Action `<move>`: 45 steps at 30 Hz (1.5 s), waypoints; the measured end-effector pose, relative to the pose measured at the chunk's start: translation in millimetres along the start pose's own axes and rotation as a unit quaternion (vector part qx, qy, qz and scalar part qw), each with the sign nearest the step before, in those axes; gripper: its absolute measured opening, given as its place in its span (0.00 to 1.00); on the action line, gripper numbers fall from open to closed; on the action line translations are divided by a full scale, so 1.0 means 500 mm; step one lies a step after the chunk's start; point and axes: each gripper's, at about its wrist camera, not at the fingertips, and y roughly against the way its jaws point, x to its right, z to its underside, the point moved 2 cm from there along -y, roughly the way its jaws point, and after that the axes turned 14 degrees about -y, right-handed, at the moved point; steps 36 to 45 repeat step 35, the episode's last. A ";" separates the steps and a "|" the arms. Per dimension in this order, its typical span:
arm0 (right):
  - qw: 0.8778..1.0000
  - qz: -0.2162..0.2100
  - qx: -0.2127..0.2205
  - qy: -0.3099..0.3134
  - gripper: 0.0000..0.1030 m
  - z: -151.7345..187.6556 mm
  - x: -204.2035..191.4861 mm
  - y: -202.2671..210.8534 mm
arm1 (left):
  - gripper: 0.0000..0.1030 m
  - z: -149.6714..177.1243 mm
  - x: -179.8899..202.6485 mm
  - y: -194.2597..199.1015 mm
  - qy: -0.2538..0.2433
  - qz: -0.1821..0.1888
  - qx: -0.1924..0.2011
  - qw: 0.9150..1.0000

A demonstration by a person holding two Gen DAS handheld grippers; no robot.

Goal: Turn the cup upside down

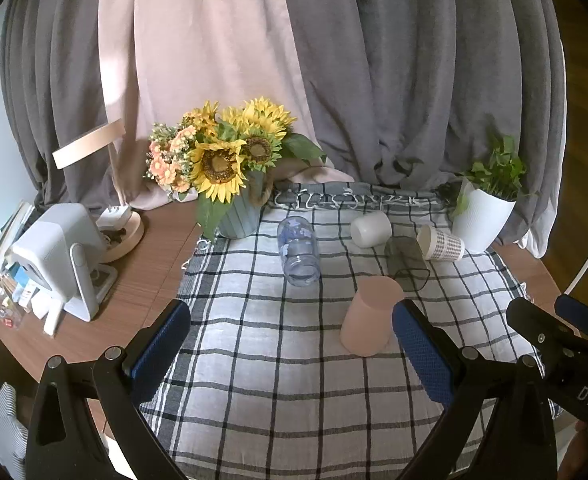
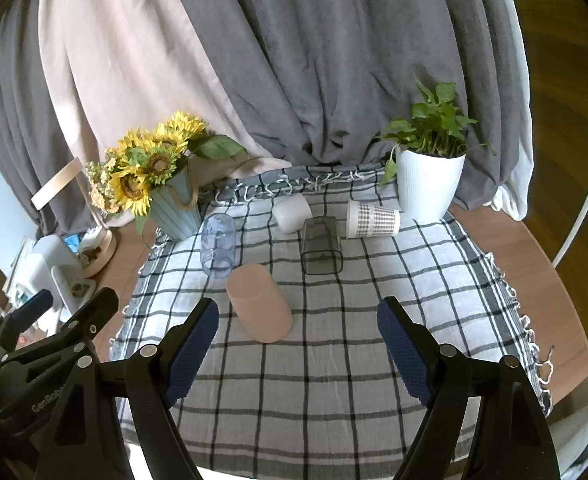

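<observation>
Nearest the lens, both tools hang over the near edge of the table, each with its blue-padded fingers spread wide and nothing between them: left gripper [image 1: 292, 344], right gripper [image 2: 297, 346].

Progress: the pink cup [image 2: 260, 304] stands mouth down, closed base up, on the checked cloth [image 2: 333, 380], toward the near-left part of it. It reads as already inverted and released; neither tool touches it, though in the left wrist view it sits just beside the right-hand finger pad.

Remaining, as judged: four other vessels lie on their sides toward the far edge of the cloth. These are a clear blue tumbler [image 2: 218, 248], a smoky square container [image 2: 321, 250], a white cup [image 2: 292, 212] and a checked paper cup [image 2: 371, 219]. Whether all are within the task is not stated.

Surface and room: a round wooden table [image 2: 533, 264], the cloth covering its middle. A sunflower vase [image 2: 174, 210] stands at the far-left edge of the cloth and a potted plant [image 2: 429, 184] at the far-right corner. A white device [image 1: 62, 256] sits at the table's left edge. Grey and pink curtains [image 2: 294, 60] hang behind.
</observation>
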 end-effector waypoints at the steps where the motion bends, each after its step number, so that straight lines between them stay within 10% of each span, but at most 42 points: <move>1: 1.000 0.000 -0.001 0.001 0.79 -0.001 0.001 -0.002 | 1.00 0.000 0.000 -0.001 0.000 0.000 -0.001 1.000; 45: 1.000 0.004 -0.008 0.000 0.79 -0.009 -0.001 -0.024 | 1.00 -0.008 0.007 -0.032 0.002 0.010 -0.013 1.000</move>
